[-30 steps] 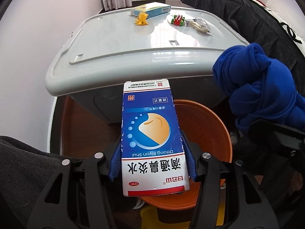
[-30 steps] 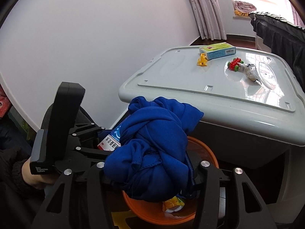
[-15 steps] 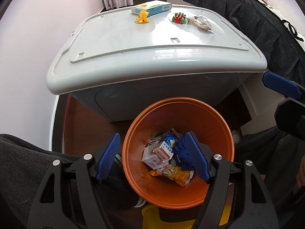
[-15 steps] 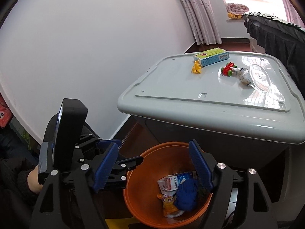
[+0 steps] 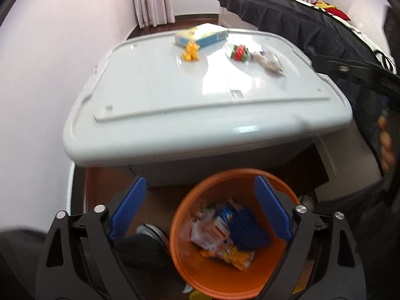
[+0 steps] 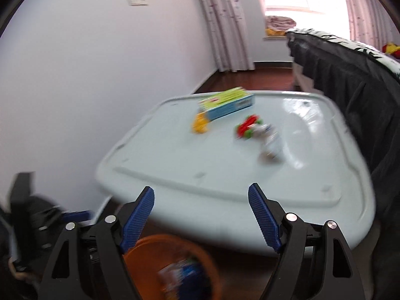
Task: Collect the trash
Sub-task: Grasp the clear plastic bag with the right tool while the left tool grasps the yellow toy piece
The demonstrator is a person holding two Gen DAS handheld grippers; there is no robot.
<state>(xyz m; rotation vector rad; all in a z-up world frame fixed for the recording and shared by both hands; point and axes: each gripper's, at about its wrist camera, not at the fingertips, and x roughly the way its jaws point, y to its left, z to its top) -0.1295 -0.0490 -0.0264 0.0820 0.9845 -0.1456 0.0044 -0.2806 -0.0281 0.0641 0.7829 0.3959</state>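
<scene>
You faced a white wall (image 6: 87, 62), pink curtains (image 5: 152, 0), a bed with dark cover (image 6: 350, 75), and a wooden floor (image 6: 250, 75) beyond the lidded container.

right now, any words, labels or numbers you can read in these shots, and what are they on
None can be read; both views are motion-blurred.
Blue and green box on the grey bin lid: print on top and a pale label patch on its side, too blurred to read.
Cartons and packets in the orange bin: coloured print, unreadable.
Crumpled wrapper on the lid: no legible text.
White wall plate: no visible marking.
</scene>
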